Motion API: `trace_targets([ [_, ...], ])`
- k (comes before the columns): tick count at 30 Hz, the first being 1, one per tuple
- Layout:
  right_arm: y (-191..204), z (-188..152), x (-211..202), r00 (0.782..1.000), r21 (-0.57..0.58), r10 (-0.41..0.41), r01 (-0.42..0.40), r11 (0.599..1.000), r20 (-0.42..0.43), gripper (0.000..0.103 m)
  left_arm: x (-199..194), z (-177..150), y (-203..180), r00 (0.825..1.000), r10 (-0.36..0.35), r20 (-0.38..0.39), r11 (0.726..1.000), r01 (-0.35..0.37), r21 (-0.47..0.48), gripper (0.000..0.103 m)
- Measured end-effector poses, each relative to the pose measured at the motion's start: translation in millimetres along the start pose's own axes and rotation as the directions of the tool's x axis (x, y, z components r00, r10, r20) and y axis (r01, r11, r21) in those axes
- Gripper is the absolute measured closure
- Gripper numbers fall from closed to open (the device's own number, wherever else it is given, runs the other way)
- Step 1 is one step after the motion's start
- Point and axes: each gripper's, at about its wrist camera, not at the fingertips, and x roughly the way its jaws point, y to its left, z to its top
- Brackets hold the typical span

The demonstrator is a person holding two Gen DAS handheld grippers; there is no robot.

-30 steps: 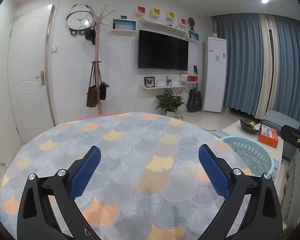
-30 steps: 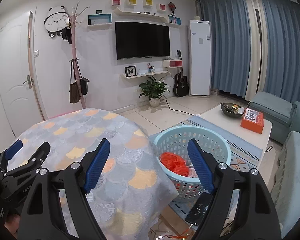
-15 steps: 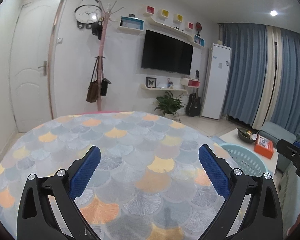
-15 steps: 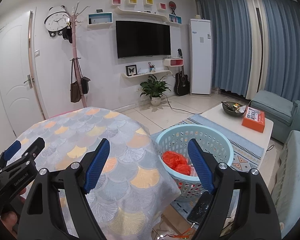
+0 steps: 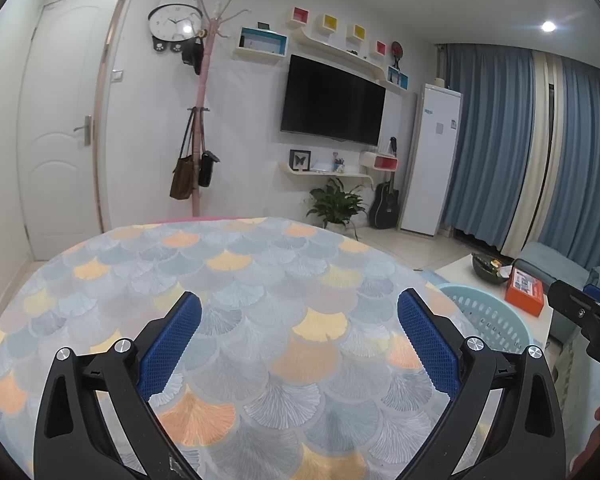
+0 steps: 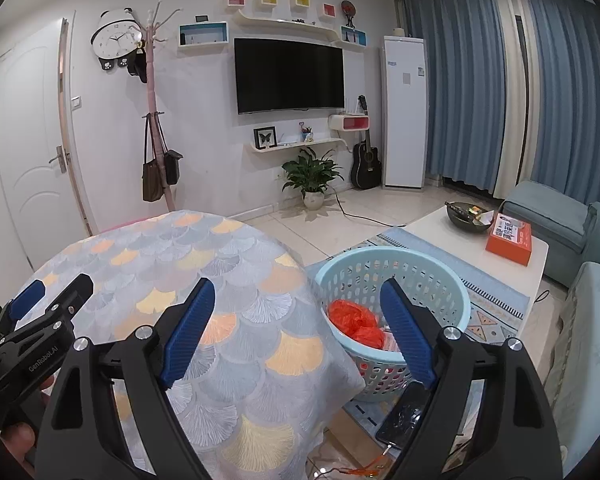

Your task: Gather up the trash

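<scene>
A light blue laundry-style basket [image 6: 404, 268] stands on the floor right of the round table; it also shows in the left wrist view [image 5: 488, 312]. Red-orange crumpled plastic trash [image 6: 354, 322] lies inside it. My right gripper [image 6: 296, 320] is open and empty, held above the table's right edge and the basket. My left gripper [image 5: 300, 332] is open and empty above the table top [image 5: 260, 280]; it shows at the left of the right wrist view [image 6: 40, 308]. No trash shows on the table.
The round table has a scale-patterned cloth [image 6: 204, 264]. A white coffee table [image 6: 452, 240] holds a dark bowl [image 6: 468, 218] and an orange box [image 6: 510, 238]. A phone [image 6: 404, 416] lies on the floor by the basket. Sofa [image 6: 580, 280] at right.
The left wrist view has tilted upward and shows more wall and ceiling. The right gripper has barely moved. Both grippers stay open and empty.
</scene>
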Motion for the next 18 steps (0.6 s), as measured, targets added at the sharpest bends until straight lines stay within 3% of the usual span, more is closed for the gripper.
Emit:
trace_targets([
  [18,-1.1,-0.6,0.8,1.0,0.002,0.001,-0.001,1.0,-0.004,0.022,-3.4,1.6,4.3,0.999,0.026,0.021,1.0,-0.026,-0.007,0.008],
])
